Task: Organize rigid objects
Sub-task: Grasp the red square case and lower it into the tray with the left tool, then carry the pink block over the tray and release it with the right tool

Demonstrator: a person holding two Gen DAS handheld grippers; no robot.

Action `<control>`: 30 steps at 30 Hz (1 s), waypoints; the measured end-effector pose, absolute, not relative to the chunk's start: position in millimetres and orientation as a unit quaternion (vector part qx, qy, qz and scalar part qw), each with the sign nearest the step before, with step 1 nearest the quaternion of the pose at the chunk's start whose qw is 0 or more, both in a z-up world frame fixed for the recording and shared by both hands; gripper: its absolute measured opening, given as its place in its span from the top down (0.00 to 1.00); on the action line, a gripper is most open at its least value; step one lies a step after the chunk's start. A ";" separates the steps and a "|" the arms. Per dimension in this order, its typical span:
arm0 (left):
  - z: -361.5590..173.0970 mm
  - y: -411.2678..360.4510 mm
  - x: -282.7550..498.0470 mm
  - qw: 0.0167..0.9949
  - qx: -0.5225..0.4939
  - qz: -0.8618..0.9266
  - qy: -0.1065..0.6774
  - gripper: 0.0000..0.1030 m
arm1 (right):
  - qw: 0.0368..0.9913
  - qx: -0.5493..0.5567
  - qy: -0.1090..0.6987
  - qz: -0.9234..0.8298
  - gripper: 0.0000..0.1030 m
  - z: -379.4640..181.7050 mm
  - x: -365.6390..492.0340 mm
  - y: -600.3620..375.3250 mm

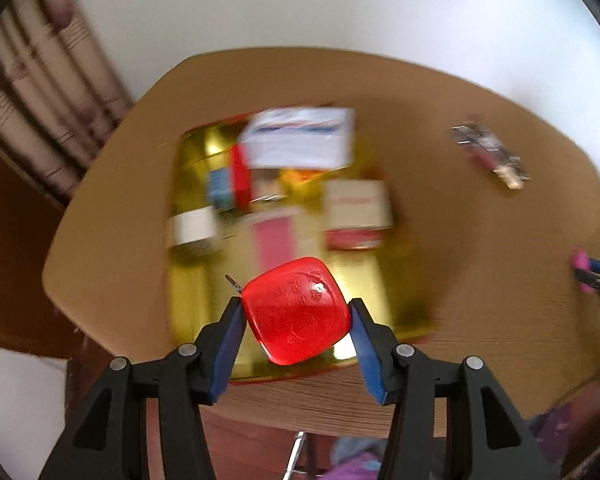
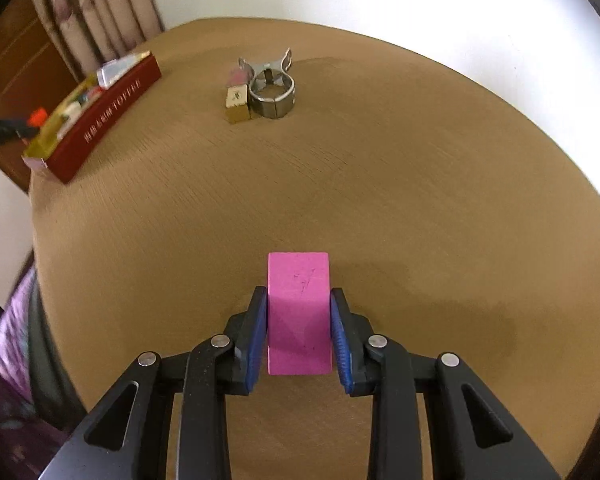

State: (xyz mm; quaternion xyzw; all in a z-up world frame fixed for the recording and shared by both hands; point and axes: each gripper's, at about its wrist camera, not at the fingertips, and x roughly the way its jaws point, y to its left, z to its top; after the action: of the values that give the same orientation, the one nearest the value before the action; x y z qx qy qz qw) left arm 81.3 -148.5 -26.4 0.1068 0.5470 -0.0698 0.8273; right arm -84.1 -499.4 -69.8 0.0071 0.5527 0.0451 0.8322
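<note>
My left gripper (image 1: 296,312) is shut on a red rounded plastic piece (image 1: 296,312) and holds it above the near part of a gold-lined box (image 1: 188,304). The box holds several small boxes and a white one (image 1: 300,140) at the back; the view is blurred. My right gripper (image 2: 299,316) is shut on a pink block (image 2: 299,312) just above the brown table (image 2: 420,200). The same box shows as a red-sided tin (image 2: 100,116) at the far left of the right wrist view, with the left gripper (image 2: 4,130) and red piece (image 2: 38,117) beside it.
A metal clamp ring (image 2: 272,88) and a small tan cube (image 2: 237,104) sit together at the back of the table; they appear in the left wrist view (image 1: 490,156) too. The right gripper with the pink block (image 1: 596,276) shows at the right edge. Curtains (image 2: 96,12) hang behind.
</note>
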 end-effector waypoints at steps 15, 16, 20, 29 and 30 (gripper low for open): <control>-59.6 -111.3 100.5 0.832 0.076 -0.061 0.546 0.48 | 0.846 0.052 0.523 0.088 0.74 -20.8 -59.6 -434.4; -61.6 -111.0 101.0 0.832 0.075 -0.060 0.547 0.48 | 0.847 0.052 0.521 0.091 0.74 -18.1 -57.9 -430.4; -64.3 -110.6 100.2 0.832 0.075 -0.067 0.546 0.48 | 0.849 0.054 0.516 0.101 0.74 -9.1 -54.5 -414.5; -51.9 -107.9 89.8 0.846 0.076 -0.081 0.521 0.47 | 0.852 0.073 0.503 0.126 0.74 9.2 -36.8 -380.0; -50.6 -108.1 89.1 0.847 0.078 -0.080 0.520 0.47 | 0.853 0.077 0.499 0.131 0.74 12.5 -33.5 -374.1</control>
State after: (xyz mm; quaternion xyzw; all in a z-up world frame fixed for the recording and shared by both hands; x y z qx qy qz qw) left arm 89.1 -108.1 -50.6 0.0779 0.5201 -0.0804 0.8467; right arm -33.5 -374.1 12.5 0.0773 0.4995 0.1313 0.8528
